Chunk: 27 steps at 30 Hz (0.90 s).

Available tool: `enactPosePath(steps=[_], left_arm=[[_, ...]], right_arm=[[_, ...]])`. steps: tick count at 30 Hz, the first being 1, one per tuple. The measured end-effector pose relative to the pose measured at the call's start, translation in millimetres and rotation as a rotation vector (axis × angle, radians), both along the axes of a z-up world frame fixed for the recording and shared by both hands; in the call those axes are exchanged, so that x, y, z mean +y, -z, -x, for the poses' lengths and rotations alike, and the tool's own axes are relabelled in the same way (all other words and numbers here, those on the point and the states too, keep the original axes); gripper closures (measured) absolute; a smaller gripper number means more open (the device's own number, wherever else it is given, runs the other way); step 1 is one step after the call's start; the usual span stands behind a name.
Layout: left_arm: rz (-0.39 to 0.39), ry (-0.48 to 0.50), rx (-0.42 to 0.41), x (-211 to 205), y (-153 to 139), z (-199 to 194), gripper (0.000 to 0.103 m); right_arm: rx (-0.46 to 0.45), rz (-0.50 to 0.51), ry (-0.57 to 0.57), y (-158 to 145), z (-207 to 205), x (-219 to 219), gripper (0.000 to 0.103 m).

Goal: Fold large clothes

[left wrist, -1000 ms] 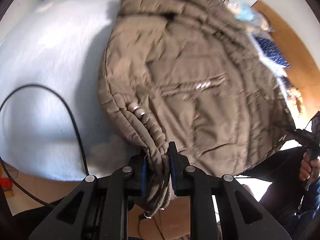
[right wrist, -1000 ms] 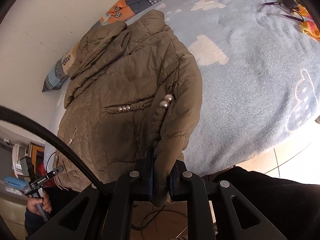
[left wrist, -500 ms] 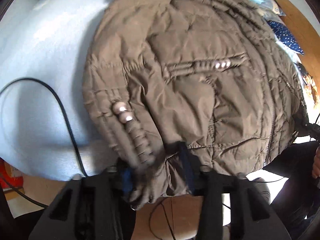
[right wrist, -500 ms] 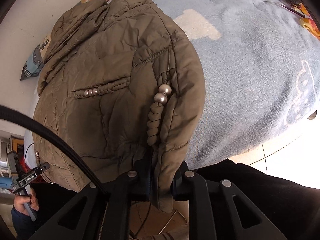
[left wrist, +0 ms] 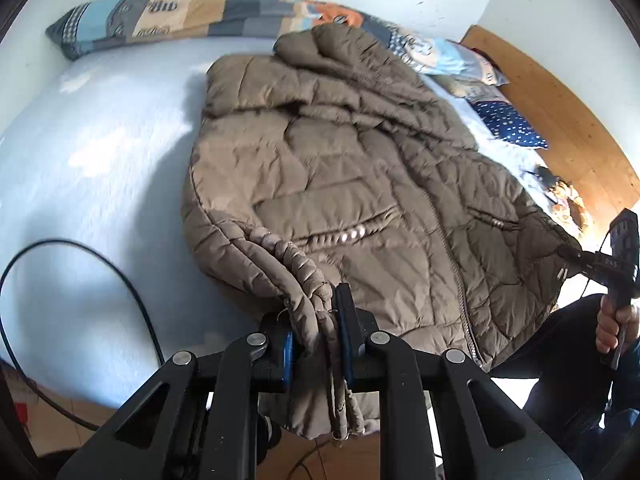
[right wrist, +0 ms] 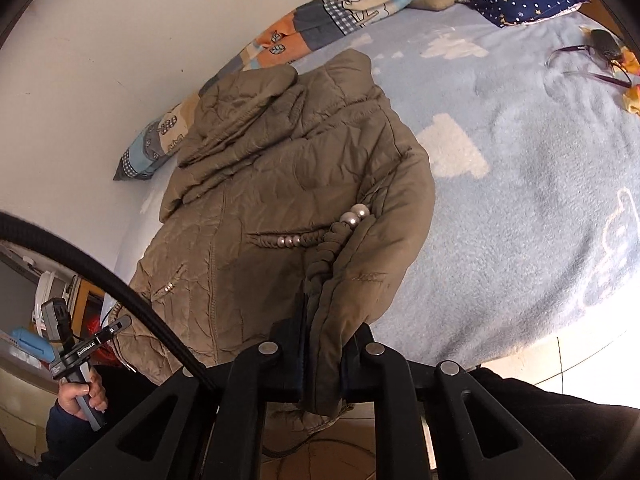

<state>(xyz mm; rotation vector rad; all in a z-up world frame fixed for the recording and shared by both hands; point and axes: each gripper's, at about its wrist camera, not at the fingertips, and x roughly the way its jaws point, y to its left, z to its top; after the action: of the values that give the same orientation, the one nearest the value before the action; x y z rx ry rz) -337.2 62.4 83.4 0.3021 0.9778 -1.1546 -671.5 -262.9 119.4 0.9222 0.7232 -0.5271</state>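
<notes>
The brown padded jacket (left wrist: pixel 352 184) lies lengthwise on the bed (left wrist: pixel 100 168), its hem at the near edge and its collar toward the patchwork bolster (left wrist: pixel 200 20) along the wall. Against the frames half a second ago, both views have pulled back and up: the jacket then filled almost the whole left wrist picture, and now the bolster, the wall and much of the pale blue blanket show around it. The braided cord with its beads, then loose beside the left tool's pads, now runs straight down between them.

The left tool (left wrist: pixel 316 332) points steeply down at the lower centre of its frame, its jaws closing and already pinched on the jacket's hem corner and cord, which hang below the pads. The right tool (right wrist: pixel 324 356) is clamped on the opposite hem corner, fabric drooping past the bed edge. Each view catches the other handle gripped by a hand: the right hand (left wrist: pixel 614 324) at the right edge, the left hand (right wrist: pixel 82 394) at lower left.

A black cable (left wrist: pixel 100 264) curves across the blanket at left.
</notes>
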Motion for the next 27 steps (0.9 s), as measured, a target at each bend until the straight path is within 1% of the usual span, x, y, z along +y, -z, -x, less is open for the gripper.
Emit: enactPosePath(steps=[5,11,20,27], left_arm=[[0.027,0.008,-0.008,0,-5,-5,0.086],[0.077,0.006,-0.009,6,-17,-13,0.086],[0.15,-0.028,-0.032,10,-41,-34,0.086],[0.185,-0.034,-0.052,7,-56,-42,0.086]], right_arm=[[-0.036,0.037,0.004,-16,7,-9,0.09],[-0.071,0.085,0.017,-33,9,-17,0.09],[-0.116,0.159,0.029,-65,-4,-35,0.09],[-0.128,0.193,0.041,-80,-14,-45,0.091]])
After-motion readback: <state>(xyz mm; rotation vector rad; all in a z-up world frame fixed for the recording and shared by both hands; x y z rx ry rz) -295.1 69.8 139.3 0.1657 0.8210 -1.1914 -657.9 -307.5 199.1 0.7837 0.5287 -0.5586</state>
